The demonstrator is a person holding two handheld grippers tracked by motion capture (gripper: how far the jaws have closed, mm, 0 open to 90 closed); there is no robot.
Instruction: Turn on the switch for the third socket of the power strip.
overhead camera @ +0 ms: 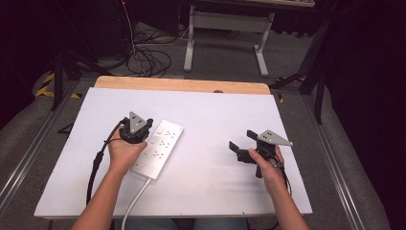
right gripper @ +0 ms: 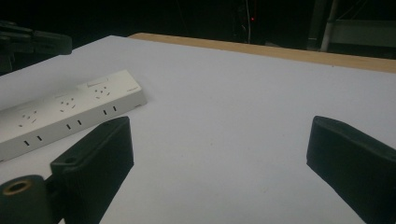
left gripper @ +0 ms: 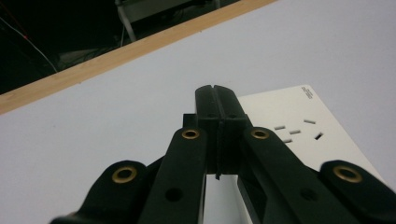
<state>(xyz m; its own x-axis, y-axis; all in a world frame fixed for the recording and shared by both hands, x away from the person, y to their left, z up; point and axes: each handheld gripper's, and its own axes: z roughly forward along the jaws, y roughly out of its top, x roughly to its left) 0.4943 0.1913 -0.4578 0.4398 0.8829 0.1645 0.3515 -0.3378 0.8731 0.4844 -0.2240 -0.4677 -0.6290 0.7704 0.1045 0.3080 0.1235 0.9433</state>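
Power strip (overhead camera: 158, 148) print too small to read; left gripper (left gripper: 216, 100) jaws pressed together, right gripper (right gripper: 219, 154) jaws spread.

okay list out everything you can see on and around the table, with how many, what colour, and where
power strip: one, white, left of centre on the table, lying at a slant, white cord running off the near edge
table: one, white top with a wooden strip along the far edge
desk frame: one, pale grey legs, on the floor beyond the table
cables: a tangle, black, on the floor beyond the far left corner
left hand-held gripper: one, black, jaws shut, at the power strip's left edge
right hand-held gripper: one, black, jaws open, over bare table at right
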